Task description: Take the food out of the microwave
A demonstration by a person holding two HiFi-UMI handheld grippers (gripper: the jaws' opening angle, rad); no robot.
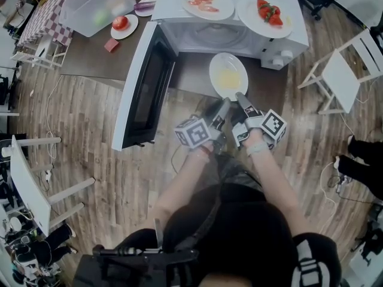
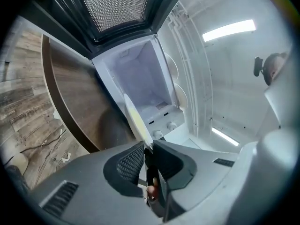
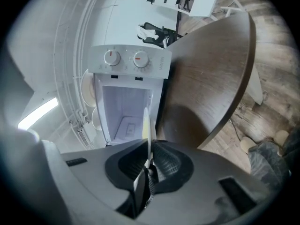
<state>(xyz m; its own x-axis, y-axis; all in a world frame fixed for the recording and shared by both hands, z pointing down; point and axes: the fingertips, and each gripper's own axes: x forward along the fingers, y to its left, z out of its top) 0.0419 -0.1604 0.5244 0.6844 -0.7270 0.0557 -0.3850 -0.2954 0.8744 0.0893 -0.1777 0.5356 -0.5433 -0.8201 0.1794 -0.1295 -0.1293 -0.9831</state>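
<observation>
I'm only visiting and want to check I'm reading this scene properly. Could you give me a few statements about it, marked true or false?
1. The left tongs and the right tongs both grip the plate of yellow food. True.
2. The microwave door is shut. False: it stands wide open.
3. On top of the microwave sit two plates with red food, the left top plate and the right top plate. True.
4. The gripped plate is inside the microwave. False: it is out in front of the opening, and the gripper views show an empty cavity.
</observation>
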